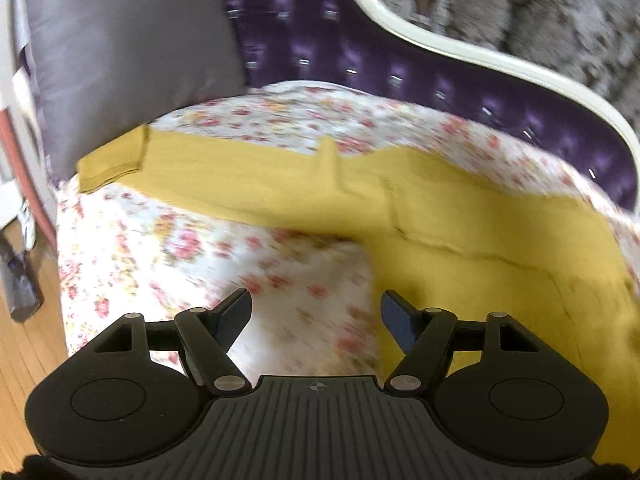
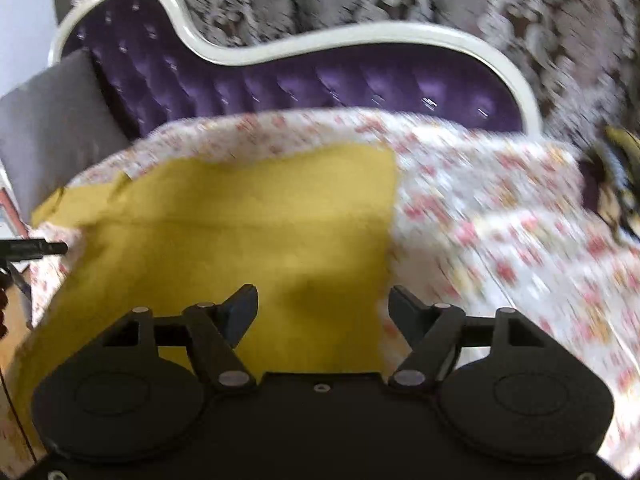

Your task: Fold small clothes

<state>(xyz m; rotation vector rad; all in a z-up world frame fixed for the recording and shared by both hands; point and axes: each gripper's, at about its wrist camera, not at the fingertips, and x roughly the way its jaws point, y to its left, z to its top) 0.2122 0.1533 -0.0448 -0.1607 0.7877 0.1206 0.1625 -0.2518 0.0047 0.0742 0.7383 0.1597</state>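
Note:
A mustard-yellow garment (image 1: 460, 216) lies flat on a floral sheet (image 1: 168, 248). In the left wrist view one sleeve stretches left to a ribbed cuff (image 1: 110, 164). My left gripper (image 1: 316, 316) hangs open above the sheet, just left of the garment's body edge, nothing between its fingers. In the right wrist view the garment's body (image 2: 240, 216) fills the middle, with a straight hem on its right side. My right gripper (image 2: 322, 312) is open over the garment's near right part, its fingers apart and empty. The left gripper's tip (image 2: 36, 249) shows at the left edge.
The floral sheet covers a purple tufted sofa (image 2: 320, 84) with a white curved frame (image 1: 480, 60). A grey cushion (image 1: 132, 52) leans at the left end. Wooden floor (image 1: 24, 360) lies left of the seat. A dark and yellow patterned item (image 2: 620, 176) sits at the far right.

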